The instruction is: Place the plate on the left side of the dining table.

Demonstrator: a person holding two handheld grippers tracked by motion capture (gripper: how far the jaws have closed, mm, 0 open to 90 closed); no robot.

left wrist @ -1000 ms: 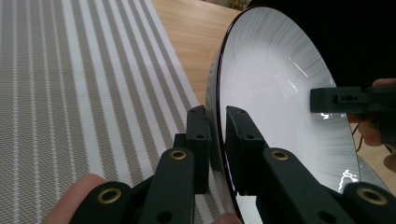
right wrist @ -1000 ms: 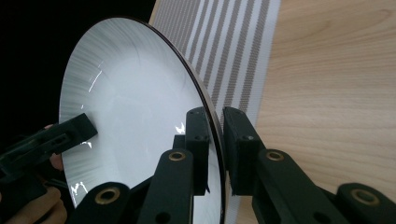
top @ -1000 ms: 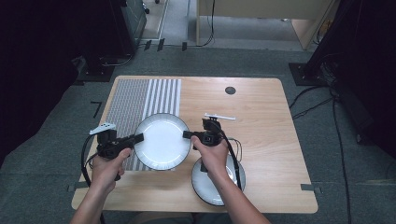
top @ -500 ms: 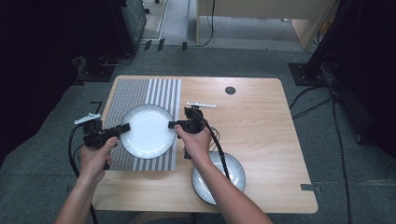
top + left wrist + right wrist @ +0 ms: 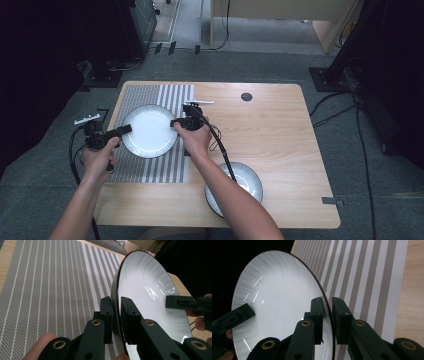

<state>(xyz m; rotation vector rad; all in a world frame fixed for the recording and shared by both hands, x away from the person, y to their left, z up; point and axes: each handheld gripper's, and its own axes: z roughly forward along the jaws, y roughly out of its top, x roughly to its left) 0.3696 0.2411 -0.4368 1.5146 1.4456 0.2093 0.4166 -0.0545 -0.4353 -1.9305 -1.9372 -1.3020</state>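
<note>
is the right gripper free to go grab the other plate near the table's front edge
Probably not yet: the right gripper and left gripper both clamp the white plate, so the second plate must wait.

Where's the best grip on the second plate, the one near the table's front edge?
Take the second plate by its raised rim, probably on the far or right arc, coming in low and level from the side. It is wide, shallow and lies flat, so one jaw likely has to slip under the rim, as both hand-held grippers do on the white plate.

White plate (image 5: 149, 131), dark rim; grey-white striped mat (image 5: 150, 167).
</note>
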